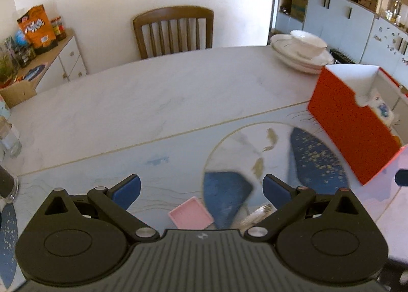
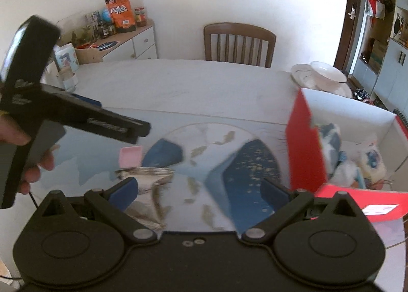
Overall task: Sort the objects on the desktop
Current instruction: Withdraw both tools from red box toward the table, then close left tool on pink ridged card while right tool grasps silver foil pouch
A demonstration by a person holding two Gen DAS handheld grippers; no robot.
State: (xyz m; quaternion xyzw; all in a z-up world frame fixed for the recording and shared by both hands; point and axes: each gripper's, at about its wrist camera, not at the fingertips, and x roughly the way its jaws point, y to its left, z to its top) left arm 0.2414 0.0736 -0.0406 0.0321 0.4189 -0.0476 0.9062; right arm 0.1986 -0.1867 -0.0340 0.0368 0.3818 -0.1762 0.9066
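A small pink tray (image 1: 190, 213) lies on the patterned table mat, just below my open left gripper (image 1: 201, 190). It also shows in the right wrist view (image 2: 130, 156), under the left gripper's body (image 2: 76, 118). A bunch of silver cutlery (image 2: 150, 174) lies beside the tray, near the left finger of my open, empty right gripper (image 2: 199, 194); its blurred tip shows in the left wrist view (image 1: 256, 214). A red box (image 1: 349, 123) with white inside stands open at the right and holds packets (image 2: 369, 162).
Stacked white plates with a bowl (image 1: 303, 50) sit at the table's far right. A wooden chair (image 1: 173, 30) stands behind the table. Glass jars (image 1: 9, 139) stand at the left edge. A side cabinet (image 2: 122, 39) carries snack packs and jars.
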